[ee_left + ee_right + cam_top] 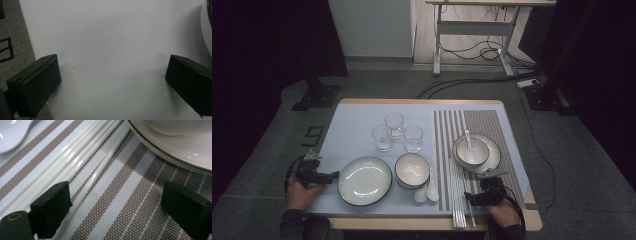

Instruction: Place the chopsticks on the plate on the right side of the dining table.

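Note:
My left gripper (331, 176) rests at the table's left edge, just left of a large dark-rimmed white plate (364, 180). In the left gripper view it (112, 67) is open over bare pale mat, with that plate's edge (208, 27) at the far right. My right gripper (468, 196) sits low on the striped placemat (492, 125) beside several white chopsticks (458, 192). Seen in the right gripper view, it (116, 195) is open, and a single chopstick (100, 170) runs between the jaws close to the left one, apart from the bundle (60, 167). The pads press on nothing.
Three clear glasses (394, 125) stand mid-table. A white bowl (412, 170) and two white spoons (427, 190) lie right of the large plate. A bowl holding a spoon (472, 151) sits on a plate (175, 152) just beyond my right gripper.

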`<state>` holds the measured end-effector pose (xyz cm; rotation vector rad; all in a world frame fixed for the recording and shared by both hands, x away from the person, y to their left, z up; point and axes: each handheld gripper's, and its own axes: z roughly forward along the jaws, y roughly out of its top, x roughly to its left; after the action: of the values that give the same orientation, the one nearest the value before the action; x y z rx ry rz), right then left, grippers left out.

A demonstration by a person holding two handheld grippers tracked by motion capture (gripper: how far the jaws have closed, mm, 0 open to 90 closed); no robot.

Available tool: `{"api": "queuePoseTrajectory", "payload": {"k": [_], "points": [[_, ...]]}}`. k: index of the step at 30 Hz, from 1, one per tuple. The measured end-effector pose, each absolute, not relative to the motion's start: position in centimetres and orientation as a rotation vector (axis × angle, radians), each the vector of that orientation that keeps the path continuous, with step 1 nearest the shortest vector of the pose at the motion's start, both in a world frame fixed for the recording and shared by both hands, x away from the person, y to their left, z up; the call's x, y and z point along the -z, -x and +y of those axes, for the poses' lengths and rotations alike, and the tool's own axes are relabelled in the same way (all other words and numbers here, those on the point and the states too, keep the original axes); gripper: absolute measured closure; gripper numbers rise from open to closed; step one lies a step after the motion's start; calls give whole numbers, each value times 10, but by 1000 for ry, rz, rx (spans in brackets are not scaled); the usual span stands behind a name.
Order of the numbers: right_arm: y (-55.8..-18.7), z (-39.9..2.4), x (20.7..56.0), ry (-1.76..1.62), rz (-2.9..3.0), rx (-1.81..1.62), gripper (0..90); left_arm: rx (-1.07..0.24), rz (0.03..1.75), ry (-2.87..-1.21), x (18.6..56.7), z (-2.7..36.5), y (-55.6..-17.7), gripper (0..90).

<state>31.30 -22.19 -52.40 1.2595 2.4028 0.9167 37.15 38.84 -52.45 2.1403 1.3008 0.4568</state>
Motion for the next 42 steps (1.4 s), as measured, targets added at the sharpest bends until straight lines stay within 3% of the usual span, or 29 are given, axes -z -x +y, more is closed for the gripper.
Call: {"api": "queuePoseTrajectory", "payload": {"k": [42], "points": [[-294, -239, 518, -1300, 2404, -816, 221, -458, 1301, -2141, 524, 388, -371, 0]]}}
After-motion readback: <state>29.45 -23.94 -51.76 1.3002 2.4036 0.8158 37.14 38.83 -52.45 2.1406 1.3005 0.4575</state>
